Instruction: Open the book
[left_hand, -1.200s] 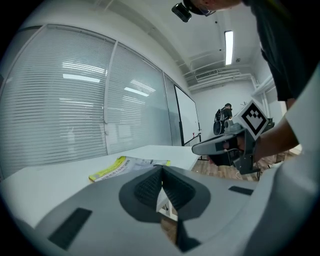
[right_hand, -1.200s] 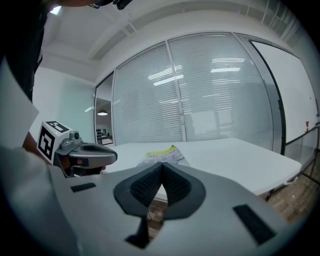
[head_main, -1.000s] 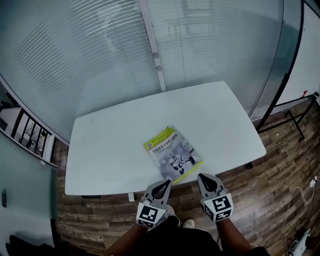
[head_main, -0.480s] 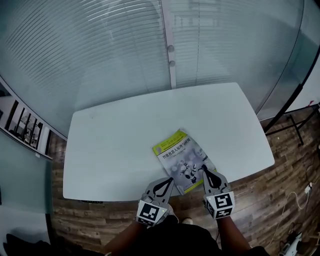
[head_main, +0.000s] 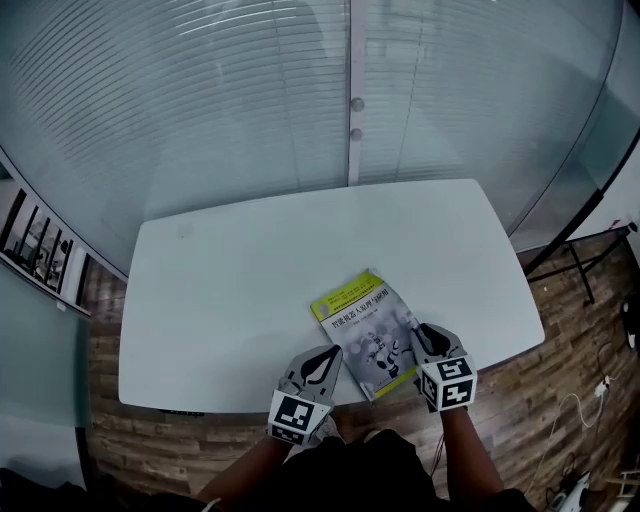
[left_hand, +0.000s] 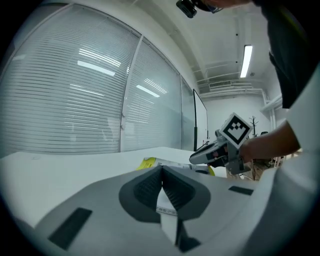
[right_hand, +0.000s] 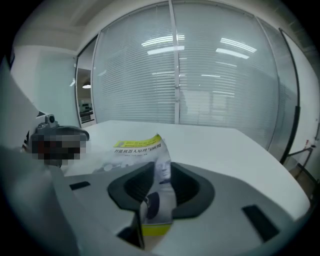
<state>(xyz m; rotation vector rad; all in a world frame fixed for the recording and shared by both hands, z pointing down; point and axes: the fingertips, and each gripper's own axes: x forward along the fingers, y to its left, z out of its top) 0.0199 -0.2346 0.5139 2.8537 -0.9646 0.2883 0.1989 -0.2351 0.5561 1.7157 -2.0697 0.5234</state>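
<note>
At book 4 o'clock edge | right gripper jaws have just been opening, straddling cover, not pinching | left gripper sitting pressed together, empty | cover grab likely coming

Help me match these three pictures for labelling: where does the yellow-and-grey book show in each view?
Head view: book lies low, right of centre.
Left gripper view: book is a thin strip just below mid-height, near centre.
Right gripper view: book fills the centre, running down to the lower middle.
Shared landmark: the white table under it.
</note>
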